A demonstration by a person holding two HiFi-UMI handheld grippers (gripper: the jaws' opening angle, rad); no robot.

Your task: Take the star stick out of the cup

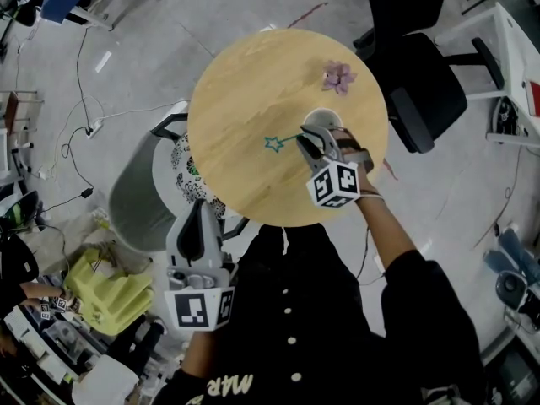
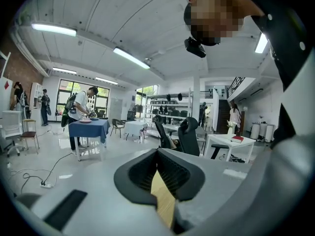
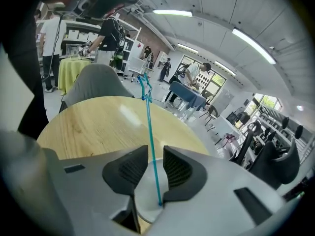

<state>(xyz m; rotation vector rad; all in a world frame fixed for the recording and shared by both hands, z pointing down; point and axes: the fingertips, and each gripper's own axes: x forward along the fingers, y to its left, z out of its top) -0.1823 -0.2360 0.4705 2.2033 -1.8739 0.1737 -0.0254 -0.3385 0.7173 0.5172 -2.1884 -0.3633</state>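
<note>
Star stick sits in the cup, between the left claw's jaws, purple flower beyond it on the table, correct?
No: it is the right claw, not the left, whose jaws flank the star stick, as the right gripper view shows. The stick is in the cup, purple flower beyond on the table.

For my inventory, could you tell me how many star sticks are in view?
1: the star stick leans in the cup, between the jaws of the right gripper.
</note>
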